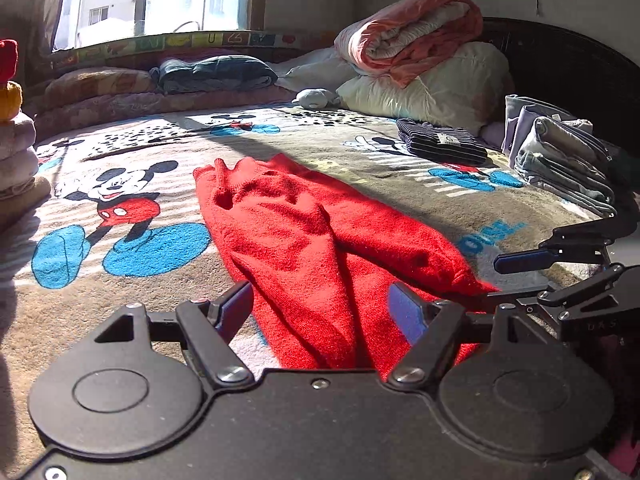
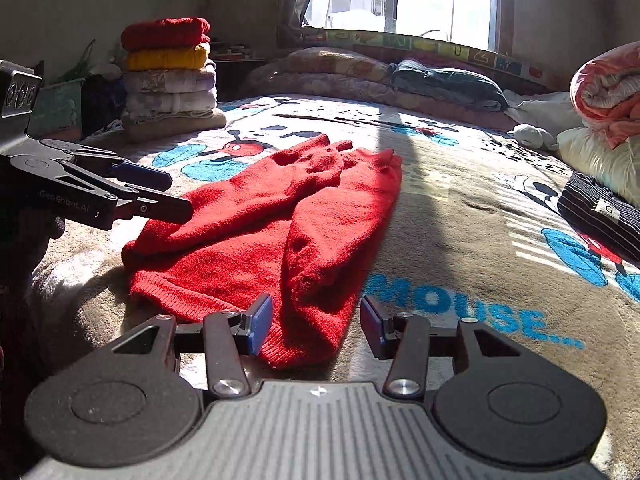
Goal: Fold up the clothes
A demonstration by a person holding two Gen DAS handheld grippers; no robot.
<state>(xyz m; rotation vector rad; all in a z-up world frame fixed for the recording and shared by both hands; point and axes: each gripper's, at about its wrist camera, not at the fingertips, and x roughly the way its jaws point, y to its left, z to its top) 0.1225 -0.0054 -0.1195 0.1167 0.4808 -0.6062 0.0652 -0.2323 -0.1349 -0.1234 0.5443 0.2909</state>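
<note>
My left gripper (image 1: 320,304) stood with its jaws apart over the near hem of the red sweater (image 1: 304,236), holding nothing. My right gripper (image 2: 316,320) was parted too, the hem's corner lying between its blue pads (image 2: 261,322). The sweater lay narrow, sleeves folded in, on the cartoon-mouse blanket (image 2: 460,208). Only the right view showed the stack of folded clothes (image 2: 170,76) and blue lettering reading "MOUSE..." (image 2: 472,312); only the left showed the grey folded pile (image 1: 560,152).

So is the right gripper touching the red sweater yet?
Cannot tell. In the right wrist view the open right gripper straddles the hem of the red sweater; its left pad overlaps the knit, but no view plainly shows contact or a gap.
</note>
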